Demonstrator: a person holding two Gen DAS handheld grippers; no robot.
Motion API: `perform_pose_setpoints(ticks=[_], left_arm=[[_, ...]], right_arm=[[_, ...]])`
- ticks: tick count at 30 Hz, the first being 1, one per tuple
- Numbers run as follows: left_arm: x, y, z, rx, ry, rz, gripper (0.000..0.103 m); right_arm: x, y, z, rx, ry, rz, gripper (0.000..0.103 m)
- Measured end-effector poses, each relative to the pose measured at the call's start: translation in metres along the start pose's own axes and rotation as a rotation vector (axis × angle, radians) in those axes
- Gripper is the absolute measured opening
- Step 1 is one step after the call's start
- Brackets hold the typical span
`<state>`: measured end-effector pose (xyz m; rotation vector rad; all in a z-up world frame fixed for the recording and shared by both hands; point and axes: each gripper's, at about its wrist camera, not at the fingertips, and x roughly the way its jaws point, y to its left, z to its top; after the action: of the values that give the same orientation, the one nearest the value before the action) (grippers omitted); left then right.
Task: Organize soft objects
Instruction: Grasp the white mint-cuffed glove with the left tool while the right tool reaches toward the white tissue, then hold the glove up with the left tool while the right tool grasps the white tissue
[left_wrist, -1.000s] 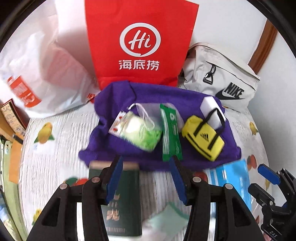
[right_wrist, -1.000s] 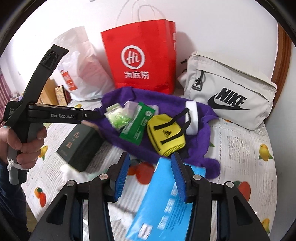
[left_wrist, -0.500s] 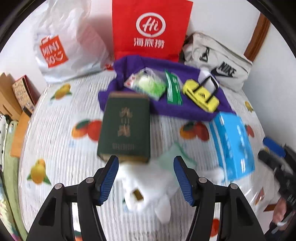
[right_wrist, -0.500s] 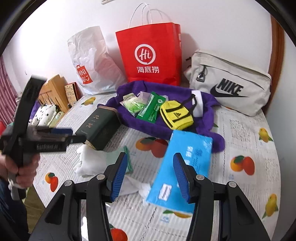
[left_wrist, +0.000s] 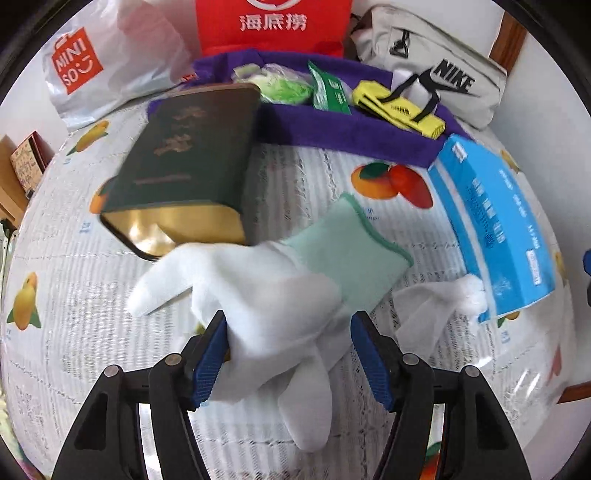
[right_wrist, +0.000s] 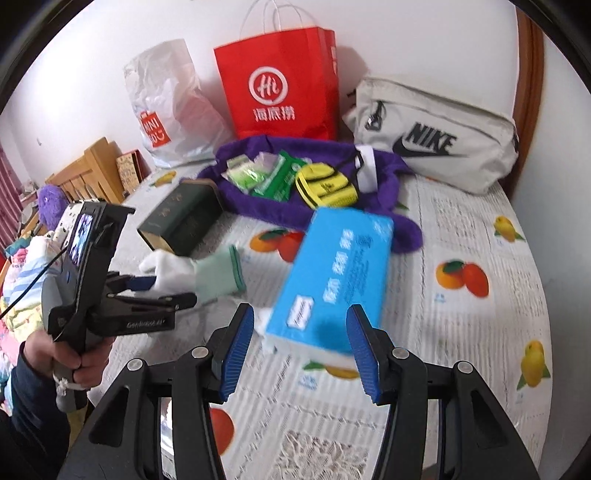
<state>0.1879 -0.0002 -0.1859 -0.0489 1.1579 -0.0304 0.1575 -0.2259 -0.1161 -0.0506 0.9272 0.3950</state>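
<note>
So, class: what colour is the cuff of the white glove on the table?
Pale mint green cuff with a darker green edge; clearest in the left wrist view.

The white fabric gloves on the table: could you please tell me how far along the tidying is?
Early stage. The purple fleece cloth already holds a yellow mini bag and green packets. In hand: the left gripper, jaws just widening, straddles the white glove with the mint cuff, not clamped. The right gripper is open over the blue tissue pack. Left: a second white glove.
</note>
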Motion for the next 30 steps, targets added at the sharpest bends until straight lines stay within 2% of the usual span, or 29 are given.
perform_pose_setpoints(ticks=[3, 4, 6, 7, 8, 10, 14, 20, 23, 30], left_arm=[[0.002, -0.011, -0.004, 0.049, -0.031, 0.039, 0.07], [0.001, -0.012, -0.005, 0.051, -0.038, 0.043, 0.067], [-0.002, -0.009, -0.005, 0.038, -0.046, 0.02, 0.049], [-0.004, -0.007, -0.005, 0.038, -0.05, 0.022, 0.031], [-0.006, -0.004, -0.005, 0.034, -0.045, 0.006, 0.019], [-0.008, 0.004, -0.008, 0.023, -0.022, -0.059, 0.012], [-0.017, 0.019, -0.022, 0.007, -0.013, -0.089, 0.011], [-0.027, 0.054, -0.038, -0.051, -0.023, -0.022, 0.011], [-0.028, 0.071, -0.042, -0.094, -0.029, -0.048, 0.012], [-0.025, 0.079, -0.045, -0.116, -0.042, -0.091, 0.014]], right_arm=[[0.006, -0.002, -0.006, 0.011, 0.02, -0.001, 0.052], [0.007, -0.002, -0.006, 0.015, 0.022, 0.0, 0.052], [0.01, 0.0, -0.006, 0.016, 0.029, 0.009, 0.052], [0.011, 0.002, -0.006, 0.012, 0.031, 0.014, 0.052], [0.012, 0.005, -0.004, 0.007, 0.031, 0.018, 0.052], [0.012, 0.013, -0.003, -0.008, 0.024, 0.03, 0.052], [0.016, 0.032, -0.002, -0.053, 0.022, 0.064, 0.052], [0.042, 0.065, -0.01, -0.116, 0.079, 0.109, 0.052], [0.056, 0.081, -0.015, -0.136, 0.107, 0.126, 0.052], [0.087, 0.09, -0.025, -0.109, 0.147, 0.077, 0.052]])
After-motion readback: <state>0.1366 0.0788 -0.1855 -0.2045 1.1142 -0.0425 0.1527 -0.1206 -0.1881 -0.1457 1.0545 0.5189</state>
